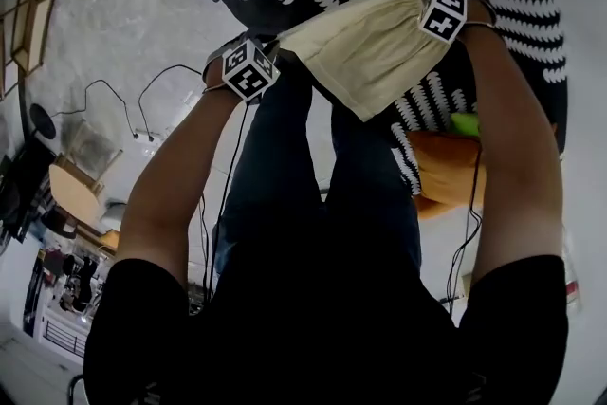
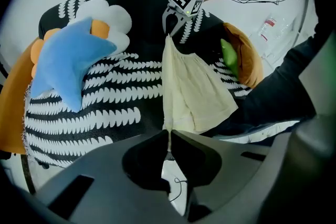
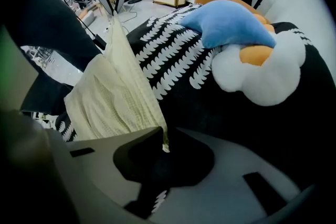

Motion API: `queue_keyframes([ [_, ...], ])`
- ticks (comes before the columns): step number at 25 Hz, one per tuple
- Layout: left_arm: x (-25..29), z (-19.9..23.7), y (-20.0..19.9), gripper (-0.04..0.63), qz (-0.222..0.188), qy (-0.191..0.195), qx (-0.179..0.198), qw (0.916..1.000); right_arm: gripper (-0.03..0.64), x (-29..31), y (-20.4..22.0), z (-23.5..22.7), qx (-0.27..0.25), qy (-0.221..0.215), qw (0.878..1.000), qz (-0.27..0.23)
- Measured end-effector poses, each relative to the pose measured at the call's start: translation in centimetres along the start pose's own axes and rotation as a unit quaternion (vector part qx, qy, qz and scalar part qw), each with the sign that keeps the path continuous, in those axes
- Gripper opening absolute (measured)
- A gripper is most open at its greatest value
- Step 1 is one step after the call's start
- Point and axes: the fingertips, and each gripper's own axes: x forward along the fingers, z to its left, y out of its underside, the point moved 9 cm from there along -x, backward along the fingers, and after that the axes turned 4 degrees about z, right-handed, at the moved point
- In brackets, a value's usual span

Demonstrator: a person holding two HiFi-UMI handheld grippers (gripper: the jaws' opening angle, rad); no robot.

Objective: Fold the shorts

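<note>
Your left gripper (image 2: 169, 132) is clamped shut on one top corner of the pale yellow shorts (image 1: 370, 47), and your right gripper (image 3: 164, 136) pinches the opposite corner. The shorts hang stretched in the air between them, over the near edge of what looks like a black-and-white patterned bedspread (image 2: 105, 97), well apart from the blue star cushion (image 2: 68, 63).

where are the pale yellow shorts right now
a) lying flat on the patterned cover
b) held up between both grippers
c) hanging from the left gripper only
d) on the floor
b: the shorts hang in the air, with the left gripper and the right gripper each shut on a corner.
</note>
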Motion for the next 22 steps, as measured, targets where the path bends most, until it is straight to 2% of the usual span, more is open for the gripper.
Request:
queue_keyframes([
  [5,-0.2,-5.1,-1.4,0.034,0.003,0.011,0.025,0.9996,0.037,-1.3,2.9,2.8,0.016,0.01,1.0,-0.009],
  [11,2.1,-11.1,-2.2,0.034,0.013,0.047,0.086,0.9951,0.04,-0.6,5.3,5.0,0.016,0.019,1.0,-0.015],
  [18,4.1,-17.8,-4.7,0.034,0.017,0.09,0.107,0.99,0.041,-0.9,9.1,8.1,0.026,0.032,0.999,-0.012],
  [22,6.7,-21.2,-5.5,0.034,0.019,0.107,0.093,0.9897,0.044,0.7,12.1,10.8,0.022,0.026,0.999,-0.006],
])
